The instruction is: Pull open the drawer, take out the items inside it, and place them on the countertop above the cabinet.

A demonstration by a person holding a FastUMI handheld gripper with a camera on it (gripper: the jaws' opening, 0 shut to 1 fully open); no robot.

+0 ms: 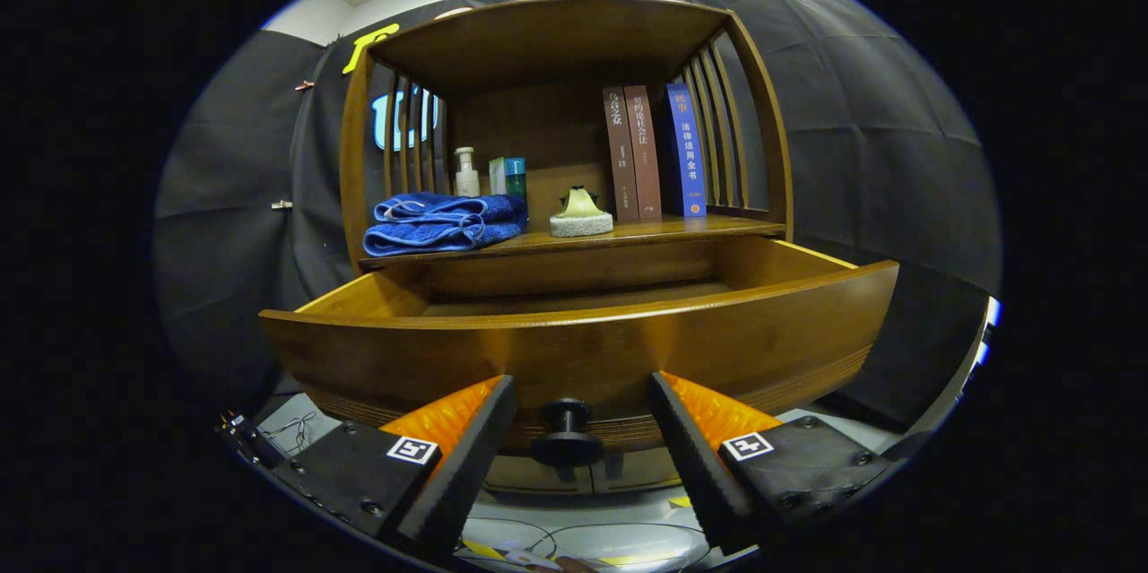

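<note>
Drawer (583, 349) pulled out; fingers (581, 434) spread wide either side of the knob (565, 434), not touching it. Towel (444, 223), sponge (581, 214), books (655, 151) on the surface (682, 230) above.

drawer (574, 349): glossy brown wood
knob (565, 434): black
towel (444, 223): blue
books (655, 151): two brown, one blue
sponge (581, 214): pale yellow-white

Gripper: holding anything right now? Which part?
Nothing held. The gripper is open, its fingers standing either side of the drawer knob without touching it.
</note>
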